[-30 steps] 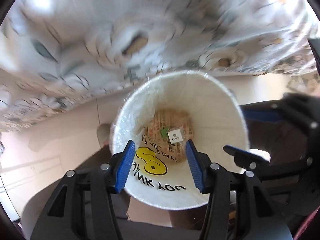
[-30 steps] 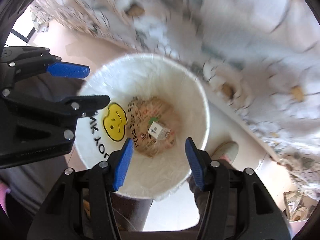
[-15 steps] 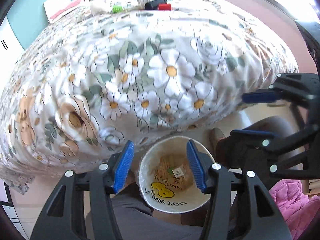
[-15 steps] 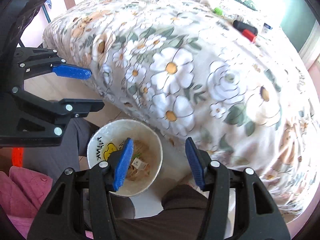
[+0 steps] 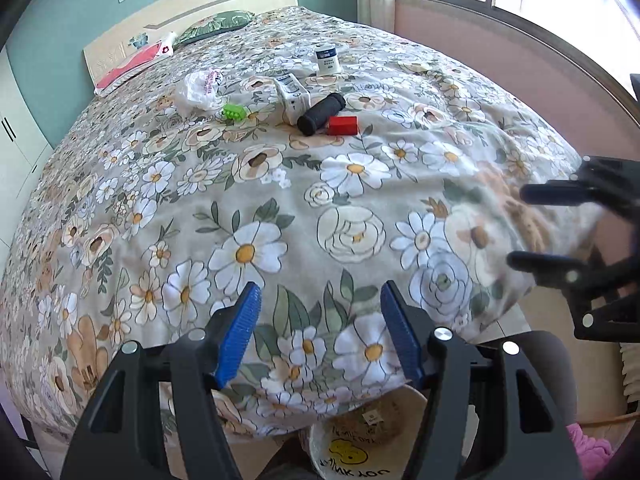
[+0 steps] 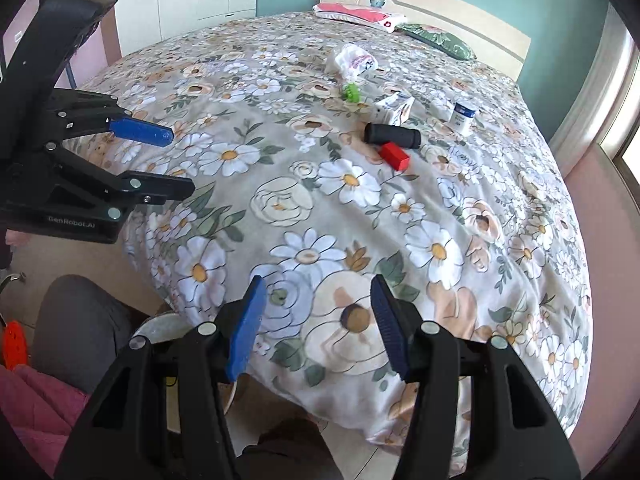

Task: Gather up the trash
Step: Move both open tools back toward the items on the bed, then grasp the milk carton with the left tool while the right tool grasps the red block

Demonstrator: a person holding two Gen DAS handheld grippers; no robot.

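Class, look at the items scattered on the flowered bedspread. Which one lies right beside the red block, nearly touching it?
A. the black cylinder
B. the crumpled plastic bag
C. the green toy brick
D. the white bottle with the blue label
A: the black cylinder lies directly next to the red block, while the other three options sit farther up the bedspread, apart from it.
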